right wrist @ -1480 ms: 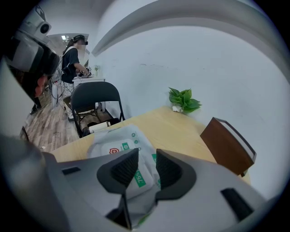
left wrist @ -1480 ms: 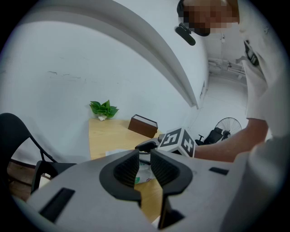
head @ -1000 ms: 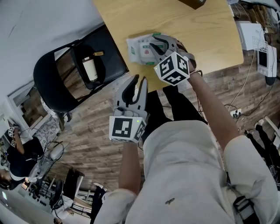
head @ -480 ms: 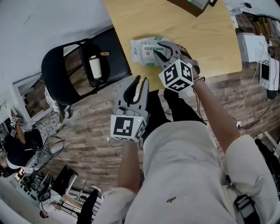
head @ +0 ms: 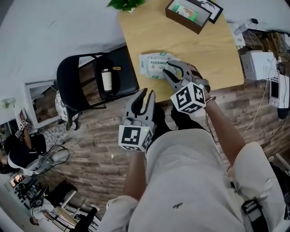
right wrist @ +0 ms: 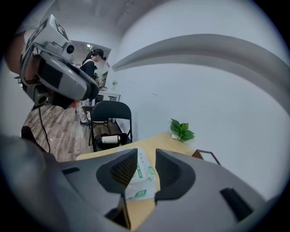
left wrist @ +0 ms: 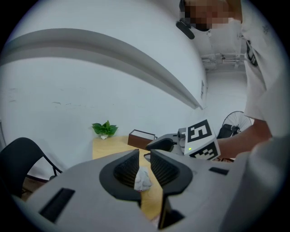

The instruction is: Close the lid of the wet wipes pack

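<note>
here we are over the wooden table (head: 217, 50), and the wet wipes pack (head: 152, 63) lies flat near its front edge, label side up, well apart from the brown box (head: 188, 13) at the back. the right gripper (head: 166, 69) hovers just above the pack's near end, jaws parted after opening just now, with nothing pinched. through the gap, its own camera looks down on white film and green print. the left gripper (head: 148, 92) hangs off the table in front of the person's lap, jaws only a slit apart and gripping nothing i can see. the white crumple in that slit looks to me like the pack's end on the table beyond. the lid reads as lying flat, though it's too small to say whether it has clicked home. now the pack itself: i'd call it a light, soft film pouch, slick on smooth wood, so it should dent and skate under a push. i wouldn't pinch the body. better to press down on the stiff flap near its free edge and pin the pouch's end seam with the other gripper.
</note>
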`<state>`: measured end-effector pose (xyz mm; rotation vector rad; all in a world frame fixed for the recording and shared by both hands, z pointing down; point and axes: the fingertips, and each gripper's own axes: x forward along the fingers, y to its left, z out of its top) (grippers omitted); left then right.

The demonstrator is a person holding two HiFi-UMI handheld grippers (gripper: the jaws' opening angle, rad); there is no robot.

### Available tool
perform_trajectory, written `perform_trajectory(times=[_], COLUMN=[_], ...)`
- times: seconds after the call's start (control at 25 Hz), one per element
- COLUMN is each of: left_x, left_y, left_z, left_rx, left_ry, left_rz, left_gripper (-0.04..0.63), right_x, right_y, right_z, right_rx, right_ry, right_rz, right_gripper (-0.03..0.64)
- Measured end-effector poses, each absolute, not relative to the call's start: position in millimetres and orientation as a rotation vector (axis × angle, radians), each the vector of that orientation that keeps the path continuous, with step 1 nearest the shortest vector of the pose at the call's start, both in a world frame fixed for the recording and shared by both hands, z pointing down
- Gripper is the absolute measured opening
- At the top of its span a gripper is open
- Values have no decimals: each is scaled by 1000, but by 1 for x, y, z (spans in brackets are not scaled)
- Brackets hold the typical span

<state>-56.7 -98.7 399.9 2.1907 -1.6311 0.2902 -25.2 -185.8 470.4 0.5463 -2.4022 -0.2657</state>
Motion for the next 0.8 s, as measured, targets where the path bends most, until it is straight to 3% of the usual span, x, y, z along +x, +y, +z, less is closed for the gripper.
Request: perform_trajectory(times=[0.8], left_x=[-78], left_y=[-29], left_z=[352], left_rx=[2394], left_ry=[-1512], left_rz=[274], left_gripper=[75], right_x=[-16], right_y=[-78], right_z=[361], right_rx=[814], right_ry=[-2461], right_rz=[-243], right_gripper=[56])
